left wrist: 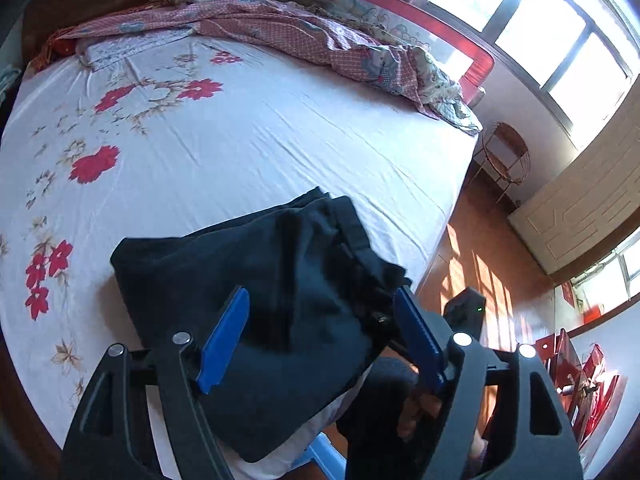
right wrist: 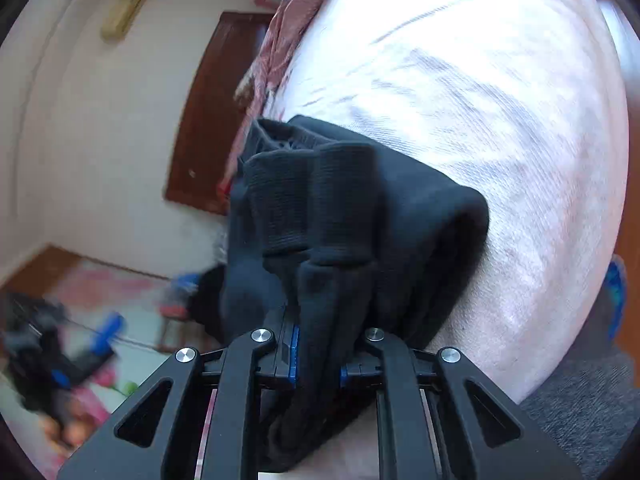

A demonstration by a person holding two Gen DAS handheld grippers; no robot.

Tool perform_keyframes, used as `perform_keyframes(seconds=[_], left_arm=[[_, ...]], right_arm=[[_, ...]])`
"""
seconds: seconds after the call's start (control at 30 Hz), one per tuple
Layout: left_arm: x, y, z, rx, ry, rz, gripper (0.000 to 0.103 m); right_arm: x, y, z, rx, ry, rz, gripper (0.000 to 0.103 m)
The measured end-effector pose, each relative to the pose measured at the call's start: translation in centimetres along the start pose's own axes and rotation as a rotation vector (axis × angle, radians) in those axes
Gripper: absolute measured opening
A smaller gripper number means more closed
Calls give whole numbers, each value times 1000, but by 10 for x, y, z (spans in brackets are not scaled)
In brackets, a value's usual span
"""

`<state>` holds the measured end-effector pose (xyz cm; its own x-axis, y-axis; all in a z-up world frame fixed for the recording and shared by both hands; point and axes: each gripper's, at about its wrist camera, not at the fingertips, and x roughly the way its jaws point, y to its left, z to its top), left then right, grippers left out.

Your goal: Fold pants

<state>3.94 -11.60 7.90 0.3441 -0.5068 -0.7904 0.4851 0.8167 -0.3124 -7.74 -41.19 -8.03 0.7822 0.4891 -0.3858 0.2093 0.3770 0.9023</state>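
The black pants point(left wrist: 256, 288) lie folded in a thick bundle near the bed's corner on the white flowered sheet point(left wrist: 240, 128). My left gripper point(left wrist: 322, 304) is open just above the bundle, its blue fingers point(left wrist: 224, 340) spread to either side of it, holding nothing. In the right wrist view my right gripper point(right wrist: 318, 356) is shut on the black pants point(right wrist: 360, 208), with the ribbed leg cuffs bunched ahead of the jaws. The rest of the bundle rests on the sheet point(right wrist: 480, 100).
A crumpled pink patterned quilt point(left wrist: 304, 36) lies along the far side of the bed, next to a red bed rail point(left wrist: 476, 64). Beyond the bed's edge are wooden floor point(left wrist: 476, 264), a wire stand point(left wrist: 504, 156), a cream door and windows. Red items sit at the right.
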Motion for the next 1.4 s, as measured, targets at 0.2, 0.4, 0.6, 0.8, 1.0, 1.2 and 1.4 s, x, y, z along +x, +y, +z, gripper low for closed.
perform_keyframes(seconds=[0.2, 0.4, 0.6, 0.8, 1.0, 1.2, 1.4], left_arm=[[11, 87, -70, -231, 13, 89, 81], [28, 79, -95, -358, -63, -8, 90], [64, 31, -81, -238, -69, -42, 96], [80, 22, -84, -170, -49, 5, 99], [74, 28, -86, -183, -53, -14, 99], [75, 28, -88, -175, -48, -9, 99], [77, 25, -90, -145, -34, 5, 100]], right_arm=[[-13, 9, 22, 127, 24, 115, 66], [6, 83, 26, -245, 34, 75, 32], [-8, 21, 27, -100, 25, -173, 25], [-66, 34, 24, 7, -98, 30, 41], [-40, 44, 31, -11, -28, -10, 41], [-18, 38, 31, -28, 8, -143, 41], [-7, 77, 31, -230, 34, -201, 9]])
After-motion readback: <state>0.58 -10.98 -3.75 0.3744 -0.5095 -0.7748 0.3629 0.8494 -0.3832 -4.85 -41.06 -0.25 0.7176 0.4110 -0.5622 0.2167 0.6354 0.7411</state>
